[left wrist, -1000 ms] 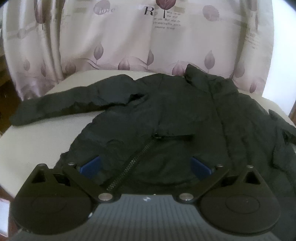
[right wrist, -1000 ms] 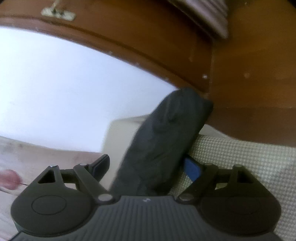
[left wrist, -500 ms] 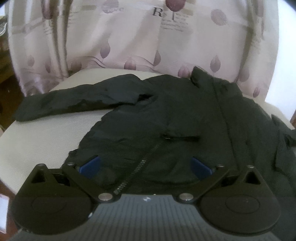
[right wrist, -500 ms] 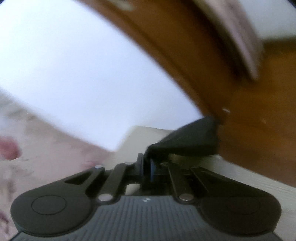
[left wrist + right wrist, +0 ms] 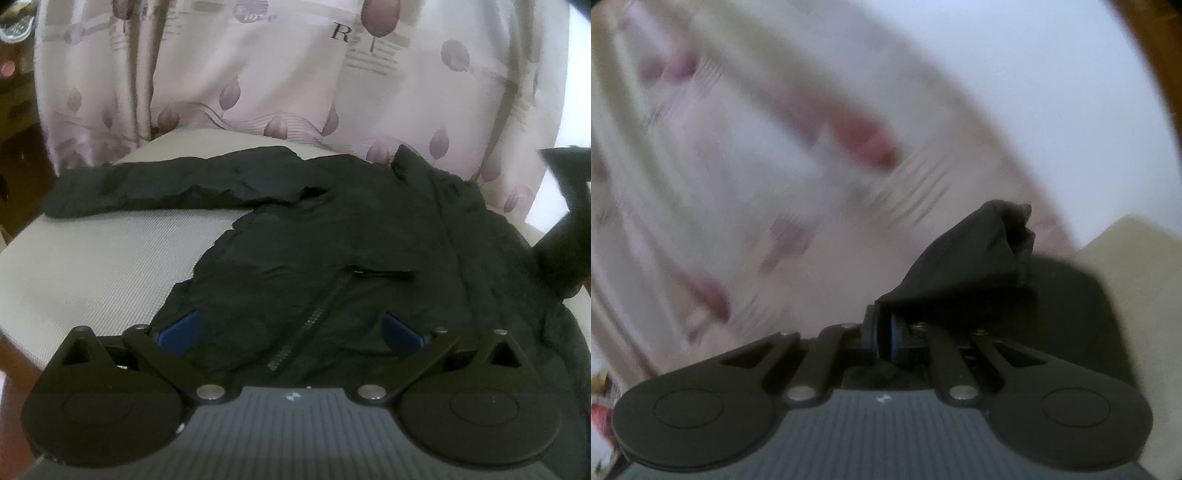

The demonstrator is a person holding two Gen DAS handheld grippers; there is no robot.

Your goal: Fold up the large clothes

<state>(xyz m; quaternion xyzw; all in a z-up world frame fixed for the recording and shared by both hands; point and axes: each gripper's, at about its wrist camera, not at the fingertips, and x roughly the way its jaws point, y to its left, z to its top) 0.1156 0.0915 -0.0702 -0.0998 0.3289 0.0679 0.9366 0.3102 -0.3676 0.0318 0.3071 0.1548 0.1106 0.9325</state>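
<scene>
Two tongs: my left gripper (image 5: pixel 290 332) gapes wide over the black jacket's (image 5: pixel 332 240) hem; my right gripper (image 5: pixel 884 336) pinches its sleeve cuff (image 5: pixel 979 258), lifted above the jacket.

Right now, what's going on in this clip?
A person with a gripper in each hand is folding a black jacket spread on a pale cushioned surface in front of a patterned curtain. The right gripper is shut on the end of one sleeve and holds it lifted off the surface; that view is motion-blurred. The left gripper is open, hovering over the jacket's hem near the zipper, gripping nothing. The other sleeve lies stretched out flat.
</scene>
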